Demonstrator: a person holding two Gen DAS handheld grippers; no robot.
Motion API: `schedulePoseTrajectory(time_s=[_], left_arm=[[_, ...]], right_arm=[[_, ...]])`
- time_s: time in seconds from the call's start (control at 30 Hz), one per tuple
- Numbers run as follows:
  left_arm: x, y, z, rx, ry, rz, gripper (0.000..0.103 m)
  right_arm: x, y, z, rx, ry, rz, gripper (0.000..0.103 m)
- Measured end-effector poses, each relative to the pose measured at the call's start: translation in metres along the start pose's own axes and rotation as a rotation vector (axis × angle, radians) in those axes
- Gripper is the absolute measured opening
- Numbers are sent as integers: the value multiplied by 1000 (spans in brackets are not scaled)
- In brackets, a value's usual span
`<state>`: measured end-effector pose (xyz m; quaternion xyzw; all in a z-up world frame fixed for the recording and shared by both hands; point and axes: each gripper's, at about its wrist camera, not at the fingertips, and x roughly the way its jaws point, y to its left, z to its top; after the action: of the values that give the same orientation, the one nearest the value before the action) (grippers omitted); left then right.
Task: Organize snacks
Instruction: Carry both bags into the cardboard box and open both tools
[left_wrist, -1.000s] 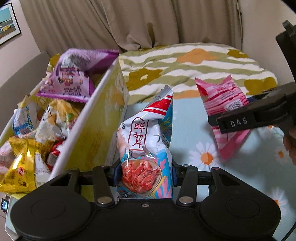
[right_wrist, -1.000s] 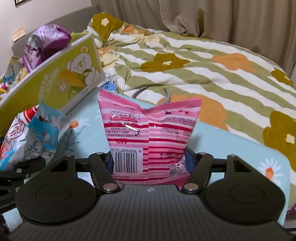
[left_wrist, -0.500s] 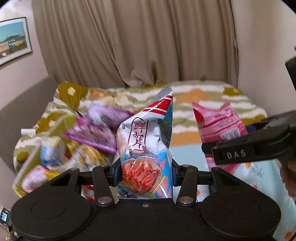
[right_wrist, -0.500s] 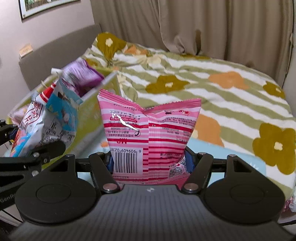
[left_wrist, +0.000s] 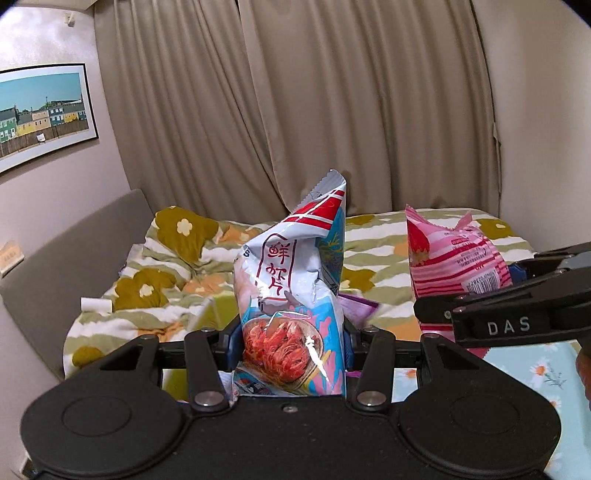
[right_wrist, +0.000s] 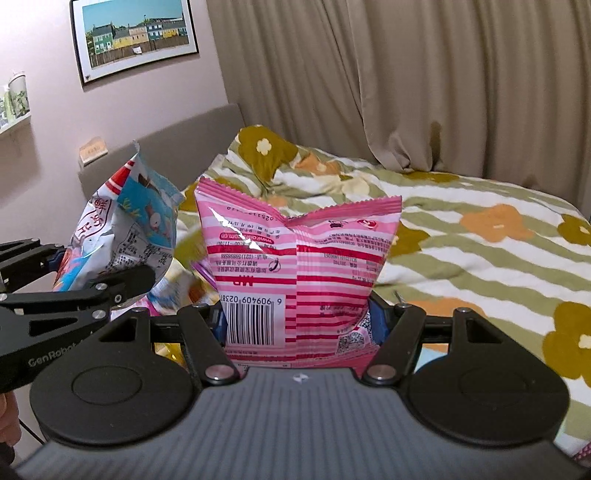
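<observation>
We see the left gripper with a prawn cracker bag standing upright between its jaws, its lower half pinched from both sides and its crumpled top rising well above them. The jaws are drawn in close, pressing the bag's sides. The bag is glossy film, white and light blue with a red-striped corner, a picture of red prawn slices low on the front and a serrated seal along the top edge.

The right gripper has a pink bag upright between its jaws in the same way, the blue pads against its two lower sides. These jaws stand about half apart, closed on the wider bag. The pack is shiny plastic with pink and red horizontal stripes, a centre back seam, a barcode at the lower left and a zigzag-cut top that dips in the middle; its print faces us upside down.

Both bags are held in the air, above the near edge of a bed covered by a soft quilt with green stripes and olive and orange flowers. Just below the left gripper we make out a blurred yellow-green box and a purple packet. Pleated beige curtains hang behind.
</observation>
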<state>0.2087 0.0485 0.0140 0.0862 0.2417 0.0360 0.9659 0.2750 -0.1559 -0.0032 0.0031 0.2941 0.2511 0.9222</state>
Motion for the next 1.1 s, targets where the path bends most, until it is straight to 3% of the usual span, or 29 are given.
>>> schedulePoseTrajectory(time_s=[0.3, 0.53, 0.6, 0.7, 0.73, 0.87, 1.1], left_arm=[[39, 72, 19, 18, -1, -64, 53], [90, 104, 26, 54, 53, -171, 54], [104, 109, 25, 65, 74, -200, 58], [117, 114, 20, 63, 101, -239, 88], [117, 117, 17, 58, 100, -253, 94], [114, 126, 6, 47, 116, -298, 97], [98, 150, -9, -29, 155, -307, 98]], right_arm=[[49, 63, 31, 67, 7, -14, 82], [77, 98, 39, 121, 35, -100, 82], [84, 105, 39, 144, 44, -130, 82], [90, 112, 34, 184, 58, -168, 82], [92, 114, 32, 196, 63, -183, 82], [94, 119, 23, 221, 83, -222, 82], [94, 127, 19, 226, 92, -250, 83]])
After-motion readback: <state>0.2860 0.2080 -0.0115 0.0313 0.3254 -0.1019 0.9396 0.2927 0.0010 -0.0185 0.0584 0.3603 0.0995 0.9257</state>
